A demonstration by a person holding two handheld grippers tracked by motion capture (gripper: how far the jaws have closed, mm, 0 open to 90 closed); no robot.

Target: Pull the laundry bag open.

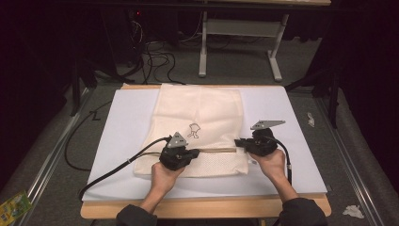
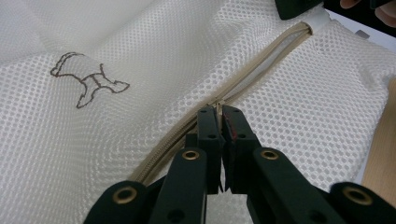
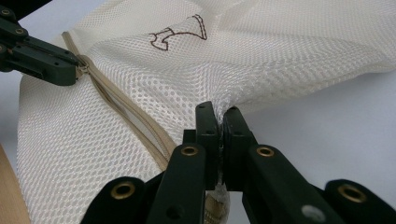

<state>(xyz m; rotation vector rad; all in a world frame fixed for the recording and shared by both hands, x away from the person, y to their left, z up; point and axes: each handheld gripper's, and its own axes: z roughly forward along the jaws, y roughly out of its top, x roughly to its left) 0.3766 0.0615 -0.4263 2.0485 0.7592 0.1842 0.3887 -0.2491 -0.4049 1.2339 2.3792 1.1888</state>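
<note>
A white mesh laundry bag lay flat on the white sheet that covered the bench, and every place here is given from that bag. Its beige zipper ran across its near part, just below a small embroidered outline figure.

The left claw rested on the bag's near left part, at the zipper. Its jaws were pressed together and pinched the zipper pull, with the opened stretch of zipper trailing back beneath them.

The right claw sat at the bag's right edge, at the far end of the zipper. Its jaws were pressed together on a bunched fold of the mesh, which was drawn up into a ridge there.

A wooden strip of the bench showed beyond the bag's near edge.
</note>
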